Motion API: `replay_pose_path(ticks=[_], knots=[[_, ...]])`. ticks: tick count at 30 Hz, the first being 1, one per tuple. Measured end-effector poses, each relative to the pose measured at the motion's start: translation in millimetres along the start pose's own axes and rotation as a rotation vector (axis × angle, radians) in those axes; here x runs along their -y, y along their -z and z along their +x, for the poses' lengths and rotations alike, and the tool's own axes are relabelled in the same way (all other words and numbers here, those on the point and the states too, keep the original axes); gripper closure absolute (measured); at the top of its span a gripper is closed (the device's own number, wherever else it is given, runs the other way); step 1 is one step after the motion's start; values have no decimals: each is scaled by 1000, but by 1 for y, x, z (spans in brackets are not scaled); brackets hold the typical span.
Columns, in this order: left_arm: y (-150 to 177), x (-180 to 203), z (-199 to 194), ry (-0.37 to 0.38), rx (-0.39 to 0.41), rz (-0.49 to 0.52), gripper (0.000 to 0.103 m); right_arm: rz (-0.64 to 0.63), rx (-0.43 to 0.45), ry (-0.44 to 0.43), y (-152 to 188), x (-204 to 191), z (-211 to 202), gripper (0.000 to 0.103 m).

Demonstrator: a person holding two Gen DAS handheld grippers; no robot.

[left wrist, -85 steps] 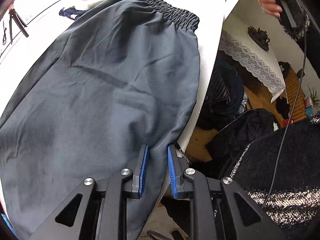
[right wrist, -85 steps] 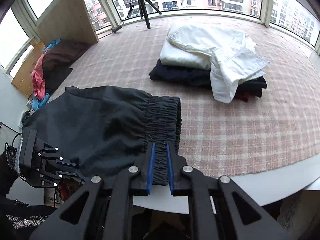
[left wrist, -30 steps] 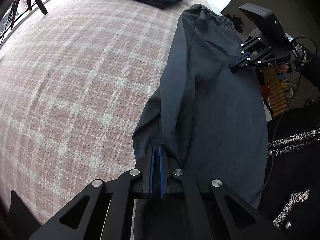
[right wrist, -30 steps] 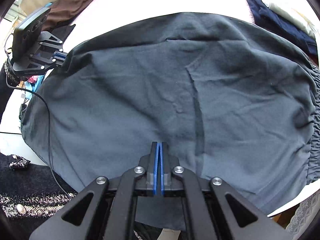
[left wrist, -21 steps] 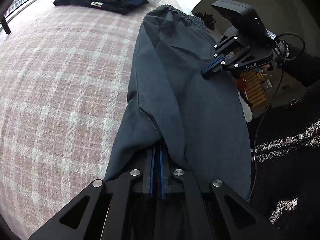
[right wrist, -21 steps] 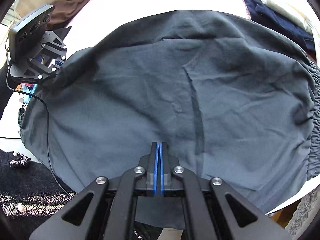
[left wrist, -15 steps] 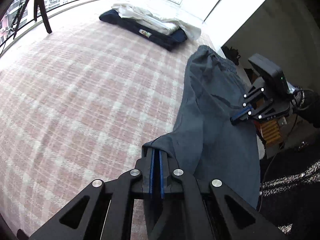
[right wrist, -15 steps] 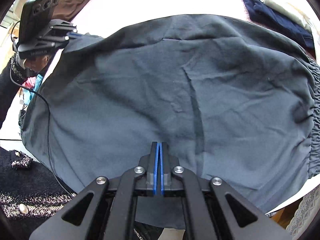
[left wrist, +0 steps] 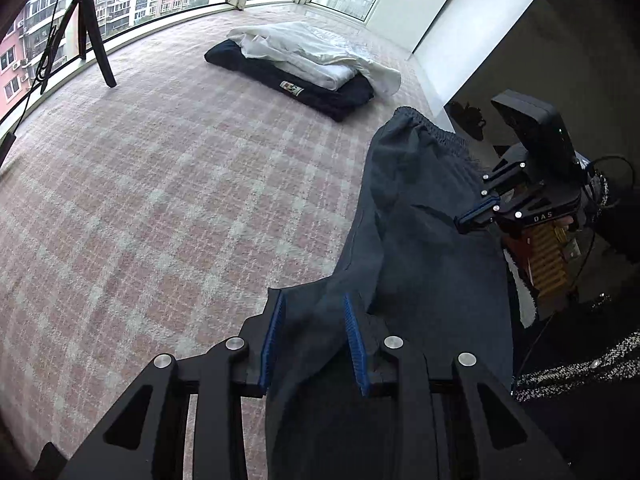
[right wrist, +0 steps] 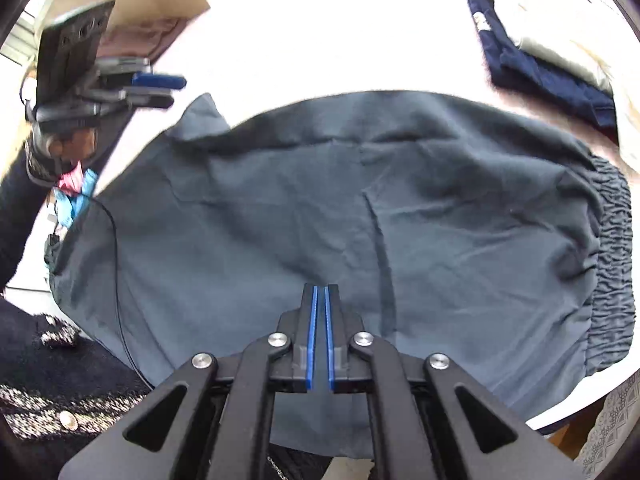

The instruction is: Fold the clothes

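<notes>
One dark grey garment (right wrist: 360, 208) lies spread on your pink plaid surface (left wrist: 140, 200), its elastic waistband toward the far stack (left wrist: 304, 68) of two folded items, white over navy. Your left gripper (left wrist: 314, 336) is spread, cloth lying loose between its pads. Your right gripper (right wrist: 319, 336) pinches the near edge, pads nearly together. One tripod (left wrist: 92, 36) stands by the windows.
</notes>
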State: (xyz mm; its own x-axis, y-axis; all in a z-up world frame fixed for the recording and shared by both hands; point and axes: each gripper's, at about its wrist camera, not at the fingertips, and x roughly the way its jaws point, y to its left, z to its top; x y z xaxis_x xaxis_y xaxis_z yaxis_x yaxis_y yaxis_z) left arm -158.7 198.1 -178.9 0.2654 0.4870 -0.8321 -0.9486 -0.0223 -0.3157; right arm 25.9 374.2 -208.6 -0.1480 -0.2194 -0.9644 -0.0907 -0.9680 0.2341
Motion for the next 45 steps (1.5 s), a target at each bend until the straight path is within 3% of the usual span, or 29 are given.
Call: replay_pose_path(ticks=[3,4,7,11,14,19,21,25,30,34,39,45], knots=[[-1,-3,28,-154,-61,-1,76,16,9,25,0,6,-2,99],[-2,-5,26,-189,-31,-3,83,22,11,33,0,7,-2,99],[-3,-13,16,-271,-34,-50,81,38,20,58,1,13,-4,99],[15,-5,-40,-355,85,-147,83,60,31,92,1,20,-6,99],[41,12,-94,-394,220,-280,81,15,114,40,1,10,-24,98],[126,69,-154,-538,400,-603,76,-161,223,-61,-1,-43,-33,82],[173,97,-164,-610,419,-741,76,-240,225,-146,3,-46,-27,81],[276,161,-173,-734,413,-1004,76,-384,133,-226,24,-74,-3,81],[407,217,-202,-881,409,-1287,76,-482,103,-221,41,-121,11,81],[469,214,-219,-914,415,-1340,76,-547,141,-219,55,-177,13,81],[544,208,-241,-952,420,-1395,76,-631,153,-192,68,-279,29,81],[572,185,-249,-924,395,-1342,75,-790,155,-143,78,-422,57,81]])
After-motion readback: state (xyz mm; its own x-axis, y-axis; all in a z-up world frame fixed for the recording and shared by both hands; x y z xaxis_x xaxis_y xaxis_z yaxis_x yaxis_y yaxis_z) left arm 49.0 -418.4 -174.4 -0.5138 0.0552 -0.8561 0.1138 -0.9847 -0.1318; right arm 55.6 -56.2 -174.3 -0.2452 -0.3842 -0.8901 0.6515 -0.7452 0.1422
